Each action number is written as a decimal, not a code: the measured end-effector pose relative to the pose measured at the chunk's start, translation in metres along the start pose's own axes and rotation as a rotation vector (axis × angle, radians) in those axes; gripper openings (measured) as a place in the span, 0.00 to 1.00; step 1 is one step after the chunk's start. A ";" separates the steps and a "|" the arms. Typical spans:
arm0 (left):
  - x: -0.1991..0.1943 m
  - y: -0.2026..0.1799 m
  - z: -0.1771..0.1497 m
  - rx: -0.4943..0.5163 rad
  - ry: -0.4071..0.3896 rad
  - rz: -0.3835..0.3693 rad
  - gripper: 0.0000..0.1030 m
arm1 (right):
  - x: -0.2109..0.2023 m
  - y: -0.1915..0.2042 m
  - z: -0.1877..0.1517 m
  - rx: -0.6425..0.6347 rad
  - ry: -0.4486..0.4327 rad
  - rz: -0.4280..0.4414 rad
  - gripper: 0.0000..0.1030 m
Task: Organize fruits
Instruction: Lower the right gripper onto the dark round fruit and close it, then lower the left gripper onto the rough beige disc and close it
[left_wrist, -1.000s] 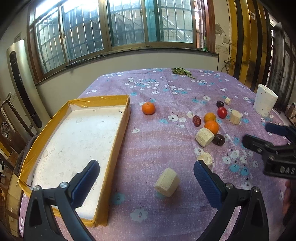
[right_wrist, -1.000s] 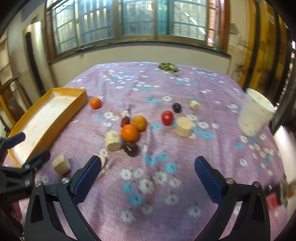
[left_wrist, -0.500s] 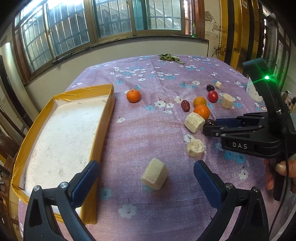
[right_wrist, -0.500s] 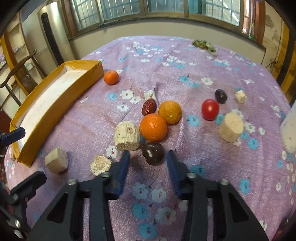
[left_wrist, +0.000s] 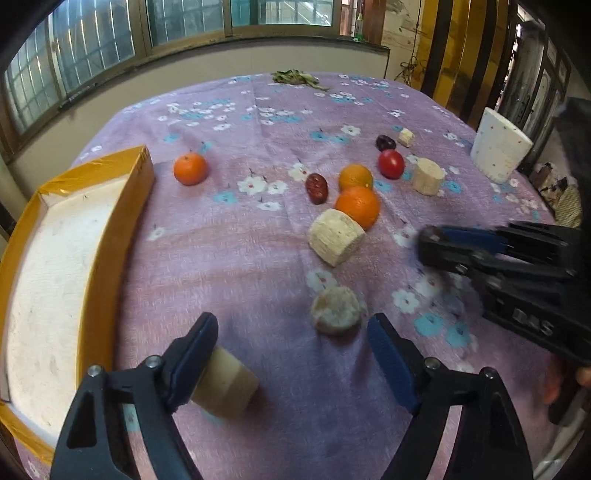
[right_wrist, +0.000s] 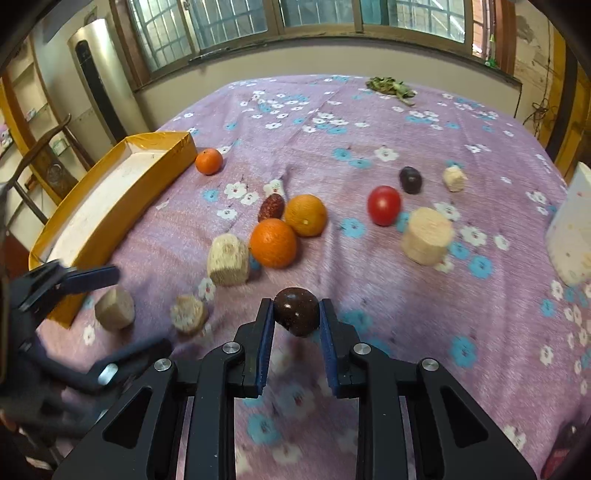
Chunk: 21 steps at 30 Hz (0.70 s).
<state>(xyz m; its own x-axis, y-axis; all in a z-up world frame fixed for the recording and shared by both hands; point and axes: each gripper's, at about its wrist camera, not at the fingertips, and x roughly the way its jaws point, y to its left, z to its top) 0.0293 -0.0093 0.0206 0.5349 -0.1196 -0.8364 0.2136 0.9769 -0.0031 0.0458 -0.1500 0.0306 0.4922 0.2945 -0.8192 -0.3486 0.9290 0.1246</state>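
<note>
Right tool (right_wrist: 296, 314) clamping dark fruit (right_wrist: 296, 309), left tool (left_wrist: 291, 354) wide open, oranges (right_wrist: 273, 242) just beyond

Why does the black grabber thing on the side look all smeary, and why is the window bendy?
Left wrist view: the right gripper is smeared by motion blur, while the oranges look sharp. Both views: the fisheye lens curves the window frame and darkens the corners.
</note>
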 end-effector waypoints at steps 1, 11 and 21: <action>0.003 0.000 0.001 0.003 0.006 -0.006 0.73 | -0.002 -0.002 -0.003 0.005 -0.001 0.000 0.23; 0.008 -0.018 -0.001 0.058 0.036 -0.095 0.47 | -0.013 -0.010 -0.015 0.056 -0.014 0.026 0.23; 0.008 -0.003 0.004 0.038 0.003 -0.120 0.31 | -0.023 -0.006 -0.023 0.077 -0.037 -0.010 0.23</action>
<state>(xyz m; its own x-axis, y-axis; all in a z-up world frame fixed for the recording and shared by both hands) 0.0363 -0.0138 0.0164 0.5013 -0.2345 -0.8329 0.3068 0.9482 -0.0823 0.0180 -0.1676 0.0353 0.5250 0.2919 -0.7995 -0.2818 0.9460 0.1604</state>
